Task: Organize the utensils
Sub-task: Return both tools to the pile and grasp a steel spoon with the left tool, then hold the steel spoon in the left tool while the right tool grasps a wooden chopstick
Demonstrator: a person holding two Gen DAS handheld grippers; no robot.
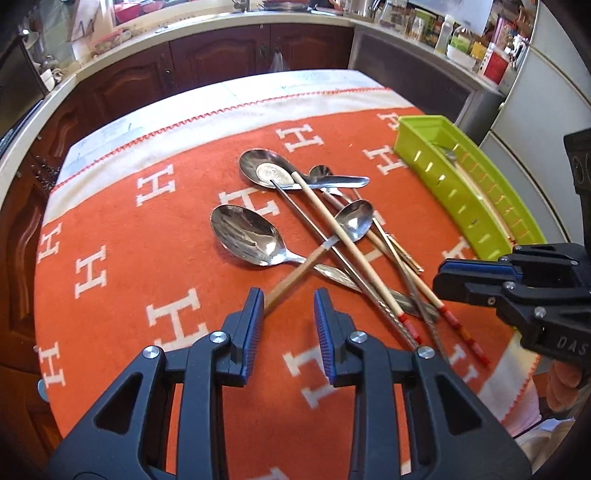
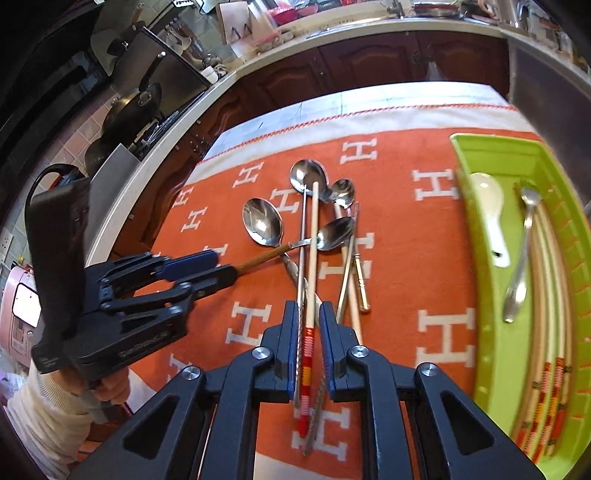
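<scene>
Kitchen around a cloth-covered tabletop

Tabletop (image 1: 110, 133) draped in orange cloth (image 1: 147, 258) patterned with white H letters, pale band and red zigzag stitching along the far edge. Beyond, dark brown wooden cabinets (image 1: 221, 51) under a pale curved countertop (image 1: 207, 26). On the far right, cluttered bottles and boxes (image 1: 458, 40) beside a white refrigerator (image 1: 535, 110). On the left, a stove with dark pans (image 2: 136, 103) against tiled wall. Bright daylight across everything.
</scene>
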